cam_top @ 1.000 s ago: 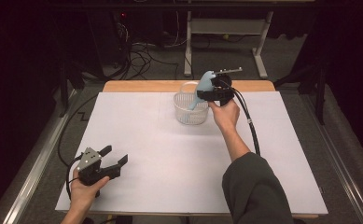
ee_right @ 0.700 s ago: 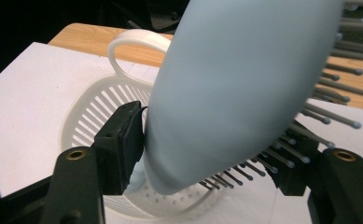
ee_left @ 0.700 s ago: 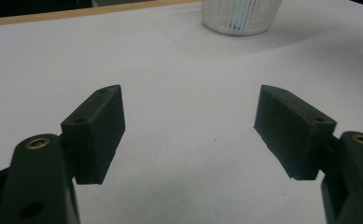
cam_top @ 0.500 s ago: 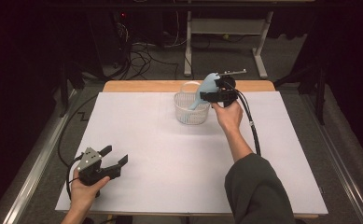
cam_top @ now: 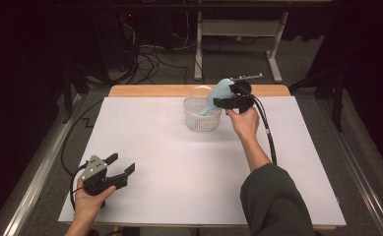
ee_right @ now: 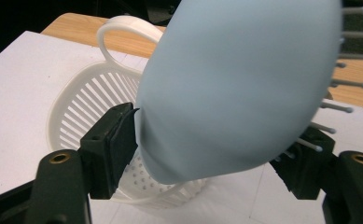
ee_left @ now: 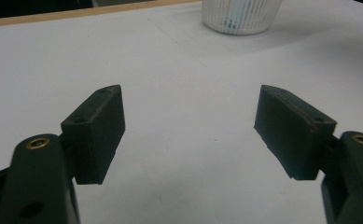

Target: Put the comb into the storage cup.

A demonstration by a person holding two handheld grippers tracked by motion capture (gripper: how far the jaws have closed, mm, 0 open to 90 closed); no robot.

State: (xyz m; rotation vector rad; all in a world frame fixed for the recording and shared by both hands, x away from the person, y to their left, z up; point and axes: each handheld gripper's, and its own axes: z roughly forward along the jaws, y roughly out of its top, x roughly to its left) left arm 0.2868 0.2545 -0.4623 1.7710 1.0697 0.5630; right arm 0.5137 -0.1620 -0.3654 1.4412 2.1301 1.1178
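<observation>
**Hairbrush over the basket, right jaws opening**

The hairbrush (ee_right: 235, 88) is pale blue, with a smooth, rounded oval back and thin bristles tipped with small white beads along one edge. In the right gripper view the back faces the camera and the bristles stick out toward the right pad. In the high view the hairbrush (cam_top: 217, 94) runs on a slant: its broad head sits up above the basket rim on the right side, and its narrow end dips down into the basket (cam_top: 199, 115). The long axis therefore tilts, head high and to the right of the basket, tail low inside it.

The basket is white plastic, round, with slotted walls and a loop handle on its far side.

Right gripper (cam_top: 231, 102): at the right rim of the basket, the head of the brush between its jaws. The jaws have just been opening. The left pad (ee_right: 116, 144) is at the edge of the blue back; I cannot tell whether the pads touch the brush.

Left gripper (cam_top: 120, 166): well apart from the basket, at the near left of the white sheet (cam_top: 179, 172). Jaws spread wide, nothing between the pads (ee_left: 100, 130).
</observation>
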